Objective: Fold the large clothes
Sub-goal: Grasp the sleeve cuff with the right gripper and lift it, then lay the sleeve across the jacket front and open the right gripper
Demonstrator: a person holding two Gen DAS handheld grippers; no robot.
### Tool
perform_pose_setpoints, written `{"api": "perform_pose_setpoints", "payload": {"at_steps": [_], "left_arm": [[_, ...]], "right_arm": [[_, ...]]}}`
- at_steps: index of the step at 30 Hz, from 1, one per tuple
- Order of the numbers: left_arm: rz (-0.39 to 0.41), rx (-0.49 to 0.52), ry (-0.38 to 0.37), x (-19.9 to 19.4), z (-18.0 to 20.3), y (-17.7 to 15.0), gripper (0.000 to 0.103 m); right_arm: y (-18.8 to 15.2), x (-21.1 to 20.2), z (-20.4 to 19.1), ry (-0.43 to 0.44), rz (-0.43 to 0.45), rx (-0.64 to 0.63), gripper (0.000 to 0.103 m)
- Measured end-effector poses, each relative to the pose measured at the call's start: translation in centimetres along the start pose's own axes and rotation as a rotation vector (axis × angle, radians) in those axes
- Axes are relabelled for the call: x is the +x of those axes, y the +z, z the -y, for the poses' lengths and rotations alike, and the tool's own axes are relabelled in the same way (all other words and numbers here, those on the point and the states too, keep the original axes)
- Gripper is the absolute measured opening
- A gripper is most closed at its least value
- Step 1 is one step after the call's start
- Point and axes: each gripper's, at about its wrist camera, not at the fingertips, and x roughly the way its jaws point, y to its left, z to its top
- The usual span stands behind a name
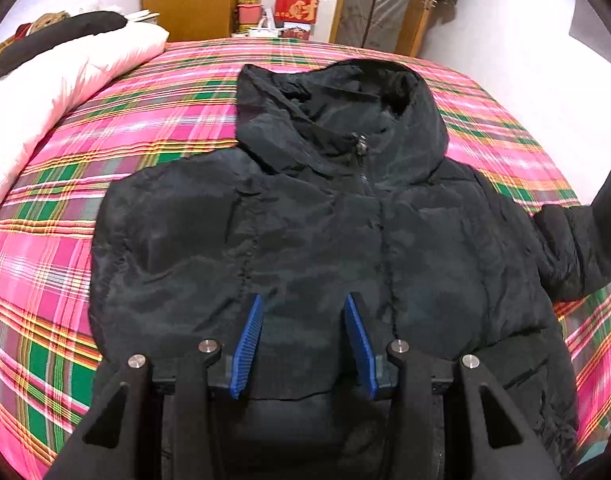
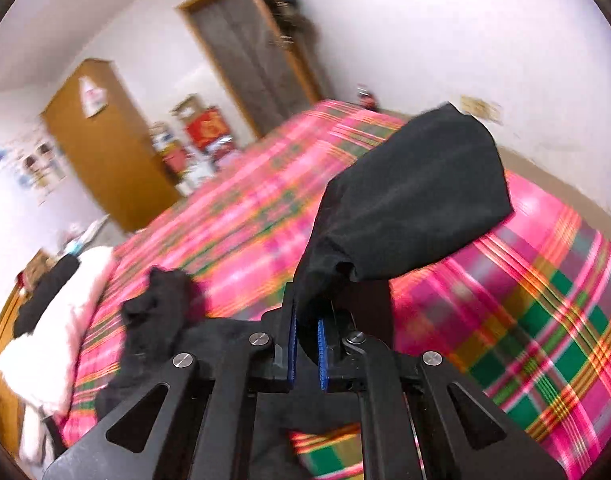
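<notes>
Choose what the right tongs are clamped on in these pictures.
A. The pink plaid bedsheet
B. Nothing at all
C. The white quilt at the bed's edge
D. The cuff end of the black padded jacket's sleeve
D: in the right wrist view the right tongs pinch black fabric, the cuff end of the black padded jacket's sleeve, lifted above the pink plaid bedsheet.

A black padded jacket point(image 1: 305, 232) lies face up and spread flat on a pink, green and yellow plaid bedspread point(image 1: 57, 264). It is zipped to the collar, with the hood point(image 1: 345, 108) laid open above the shoulders. One sleeve point(image 2: 409, 200) is lifted off the bed, its cuff end pinched and raised in the air.
</notes>
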Motion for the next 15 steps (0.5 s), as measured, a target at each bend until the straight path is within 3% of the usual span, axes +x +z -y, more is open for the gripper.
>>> {"api": "perform_pose_setpoints", "payload": {"at_steps": [6,15], "left_arm": [[0.03,-0.051,-0.005,-1.2,-1.6,0.9,0.045],[0.065,-0.133,-0.015,-2.9,-4.4,1.8,0.045]], "right_arm": [[-1.0,0.0,-9.1,0.151,-0.047,-0.121,0.007],[-10.3,6.6,-19.5,0.322,-0.263,-0.26,0.007]]}}
